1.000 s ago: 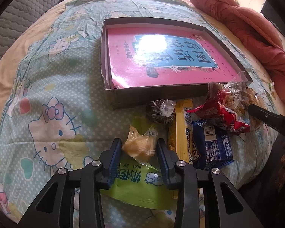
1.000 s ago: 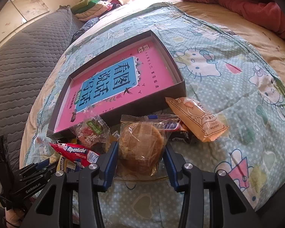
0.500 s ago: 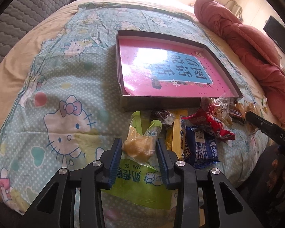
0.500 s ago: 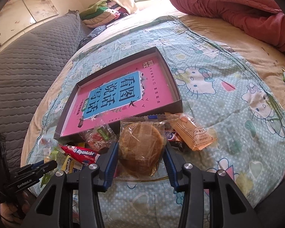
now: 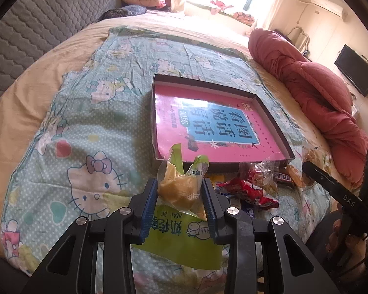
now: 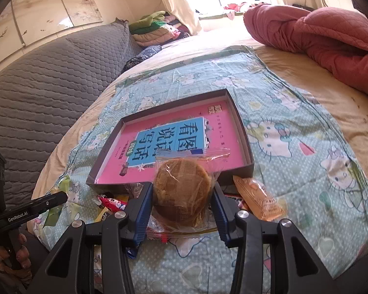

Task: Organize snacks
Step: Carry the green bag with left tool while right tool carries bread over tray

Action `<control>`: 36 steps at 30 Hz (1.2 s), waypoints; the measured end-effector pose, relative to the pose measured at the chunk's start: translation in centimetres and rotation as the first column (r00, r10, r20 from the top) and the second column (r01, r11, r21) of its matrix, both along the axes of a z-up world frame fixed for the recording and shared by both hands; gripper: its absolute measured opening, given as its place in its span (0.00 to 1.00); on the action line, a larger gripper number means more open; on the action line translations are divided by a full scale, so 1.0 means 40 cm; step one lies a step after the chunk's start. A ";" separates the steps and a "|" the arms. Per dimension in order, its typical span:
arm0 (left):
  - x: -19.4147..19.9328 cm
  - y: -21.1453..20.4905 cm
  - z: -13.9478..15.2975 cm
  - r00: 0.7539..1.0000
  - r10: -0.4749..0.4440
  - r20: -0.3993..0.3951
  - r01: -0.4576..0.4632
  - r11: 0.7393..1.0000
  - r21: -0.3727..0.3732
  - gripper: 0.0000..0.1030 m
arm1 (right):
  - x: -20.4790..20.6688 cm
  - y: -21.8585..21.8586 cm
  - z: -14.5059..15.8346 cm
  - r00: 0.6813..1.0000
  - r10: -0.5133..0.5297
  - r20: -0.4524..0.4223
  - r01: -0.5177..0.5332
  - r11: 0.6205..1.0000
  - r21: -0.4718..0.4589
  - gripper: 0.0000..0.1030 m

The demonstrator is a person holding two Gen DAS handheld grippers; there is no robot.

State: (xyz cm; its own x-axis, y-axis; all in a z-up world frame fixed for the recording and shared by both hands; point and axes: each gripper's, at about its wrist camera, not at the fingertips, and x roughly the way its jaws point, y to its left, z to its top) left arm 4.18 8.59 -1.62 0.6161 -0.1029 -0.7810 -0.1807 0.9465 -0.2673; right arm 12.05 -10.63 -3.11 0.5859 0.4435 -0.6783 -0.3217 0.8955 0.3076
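The left gripper [image 5: 180, 204] is clamped on a green bread packet [image 5: 181, 196], blue pads pressed into both sides of the yellow bun; the packet is held off the bedspread, its printed green end hanging below the jaws. The right gripper [image 6: 181, 208] is closed on a round wafer cake in clear wrap [image 6: 182, 191], pinched at mid-width and lifted above the snack pile.

A dark shallow box [image 5: 274, 120] is seen on the Hello Kitty sheet [image 5: 85, 166], just beyond both held snacks, with a pink book [image 5: 208, 127] lying flat inside it.

The rest of the snacks are left loose along the box's near wall: a red packet [image 5: 250, 191], a Snickers bar [image 5: 282, 177], an orange wrapped cake [image 6: 257, 199] beside the right gripper. A rolled red quilt [image 6: 319, 36] is seen far across the bed.
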 end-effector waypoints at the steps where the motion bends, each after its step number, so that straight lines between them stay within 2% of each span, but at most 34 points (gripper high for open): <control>1: 0.004 -0.005 0.006 1.000 -0.001 0.009 0.001 1.000 0.009 0.37 | 0.004 0.003 0.007 1.000 0.007 0.017 -0.007 1.000 0.000 0.45; 7: 0.029 -0.023 0.023 0.999 -0.002 0.043 0.000 0.999 0.037 0.37 | 0.043 0.006 0.033 0.996 0.013 0.084 -0.013 1.000 0.004 0.45; 21: 0.138 -0.013 0.003 0.997 0.032 0.064 -0.037 0.996 0.076 0.37 | 0.127 0.002 0.037 0.992 0.013 0.126 -0.014 1.000 0.012 0.45; 25: 0.174 -0.014 -0.009 0.997 0.029 0.072 -0.036 0.995 0.092 0.37 | 0.153 0.008 0.021 0.993 0.024 0.117 -0.024 1.000 0.000 0.45; 36: 0.247 -0.020 -0.066 0.999 -0.014 0.033 0.010 0.994 0.110 0.37 | 0.203 0.012 -0.030 0.998 0.012 0.061 -0.011 1.000 -0.022 0.45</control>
State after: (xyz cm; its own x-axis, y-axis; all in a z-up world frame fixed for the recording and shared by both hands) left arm 14.06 7.78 -4.26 0.6417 -0.0253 -0.7665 -0.1619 0.9725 -0.1677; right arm 20.17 -10.14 -4.30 0.6215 0.4357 -0.6510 -0.3493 0.8980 0.2675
